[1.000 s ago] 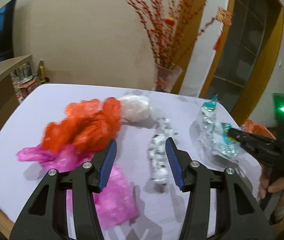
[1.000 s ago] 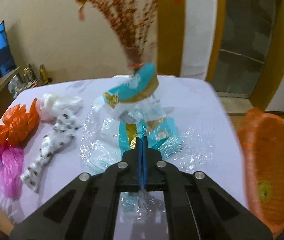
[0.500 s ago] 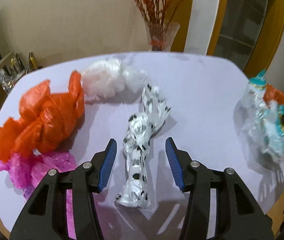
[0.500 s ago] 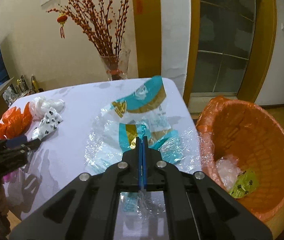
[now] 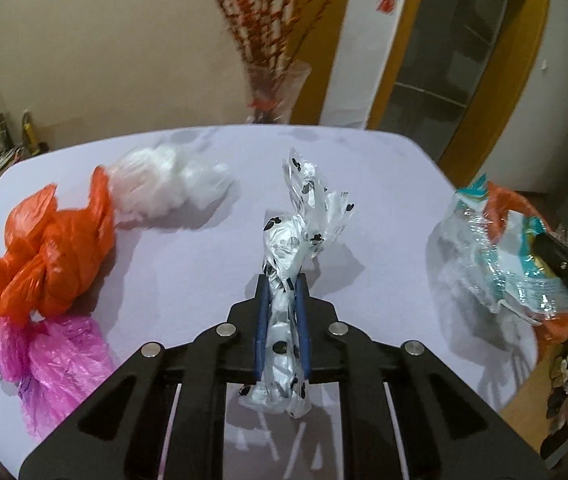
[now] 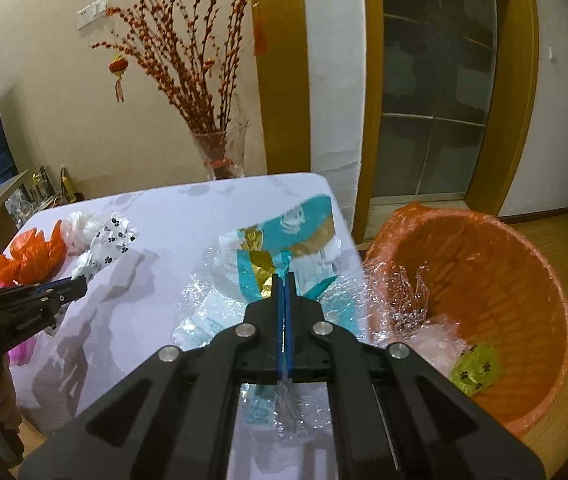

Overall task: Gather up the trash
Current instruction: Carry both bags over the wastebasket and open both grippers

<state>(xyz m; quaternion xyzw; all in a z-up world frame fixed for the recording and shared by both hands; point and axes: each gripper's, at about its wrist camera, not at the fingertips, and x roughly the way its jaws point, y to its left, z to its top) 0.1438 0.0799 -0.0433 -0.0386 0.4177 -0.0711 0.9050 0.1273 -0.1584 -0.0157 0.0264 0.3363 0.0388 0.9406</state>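
white plastic with black paw prints, a twisted bag [image 5: 284, 320], lies on the lavender worktop [image 5: 384, 184] between the blue pads of the left tool [image 5: 281, 292], whose jaws are closing onto it. pressed together, the right tool [image 6: 284, 280] pinches a clear wrapper with teal and gold print [image 6: 267, 256] at the worktop's edge, part of it over the rim of the orange bin [image 6: 524, 280]. orange bag [image 5: 43, 256], pink bag [image 5: 51, 360] and white bag [image 5: 163, 188] lie to the left.
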